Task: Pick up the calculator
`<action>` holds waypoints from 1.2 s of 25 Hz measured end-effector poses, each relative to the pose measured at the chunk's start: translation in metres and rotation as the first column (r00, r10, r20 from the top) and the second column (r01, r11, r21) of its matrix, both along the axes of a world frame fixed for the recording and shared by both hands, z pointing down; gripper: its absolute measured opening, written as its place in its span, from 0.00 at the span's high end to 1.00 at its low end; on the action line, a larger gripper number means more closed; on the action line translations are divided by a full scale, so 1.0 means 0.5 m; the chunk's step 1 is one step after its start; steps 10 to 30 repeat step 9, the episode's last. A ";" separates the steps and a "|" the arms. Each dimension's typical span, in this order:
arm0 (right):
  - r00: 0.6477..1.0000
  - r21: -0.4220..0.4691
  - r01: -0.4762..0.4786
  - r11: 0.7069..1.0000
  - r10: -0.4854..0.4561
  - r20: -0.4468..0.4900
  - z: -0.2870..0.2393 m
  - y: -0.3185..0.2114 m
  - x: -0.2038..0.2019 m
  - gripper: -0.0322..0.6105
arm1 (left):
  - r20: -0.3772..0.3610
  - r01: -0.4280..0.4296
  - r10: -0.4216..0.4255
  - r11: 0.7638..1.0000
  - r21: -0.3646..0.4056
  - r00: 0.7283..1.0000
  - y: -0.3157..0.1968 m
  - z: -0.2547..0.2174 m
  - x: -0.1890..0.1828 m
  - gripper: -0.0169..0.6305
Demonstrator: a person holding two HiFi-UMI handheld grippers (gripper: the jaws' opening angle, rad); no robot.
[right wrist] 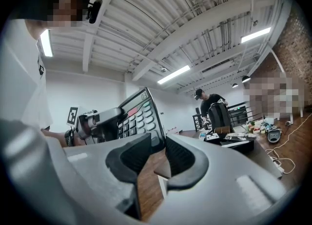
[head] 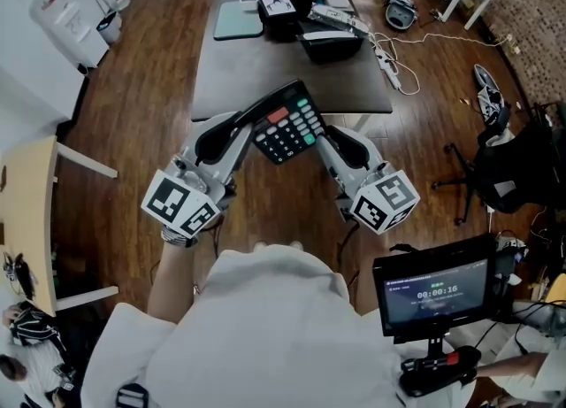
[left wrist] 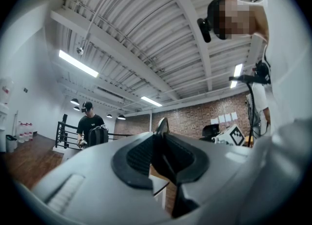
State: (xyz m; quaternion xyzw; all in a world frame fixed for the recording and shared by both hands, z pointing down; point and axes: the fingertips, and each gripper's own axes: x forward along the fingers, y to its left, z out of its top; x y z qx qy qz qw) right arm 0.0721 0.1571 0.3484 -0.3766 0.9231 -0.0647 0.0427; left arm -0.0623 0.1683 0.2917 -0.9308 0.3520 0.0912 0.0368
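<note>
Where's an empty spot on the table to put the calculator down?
The near half of the table is bare, from its front edge up to the teal folder and black tray. The far end is crowded with boxes and papers. The calculator is held right in front of it.

Calculator: black body, pale keys, one red key, some green. It is held in the air at centre of the head view, tilted, keys facing up. Its left edge is clamped in the left gripper.
</note>
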 end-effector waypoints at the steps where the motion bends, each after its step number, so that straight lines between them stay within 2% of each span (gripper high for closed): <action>1: 1.000 -0.001 0.000 1.000 0.000 0.000 0.001 -0.001 -0.002 0.80 | 0.000 0.000 0.000 1.000 0.000 1.000 -0.001 0.000 -0.002 0.87; 30: 1.000 -0.019 -0.004 1.000 0.004 -0.001 0.004 -0.010 -0.005 0.80 | 0.000 0.004 -0.004 1.000 -0.012 1.000 -0.008 0.002 -0.004 0.87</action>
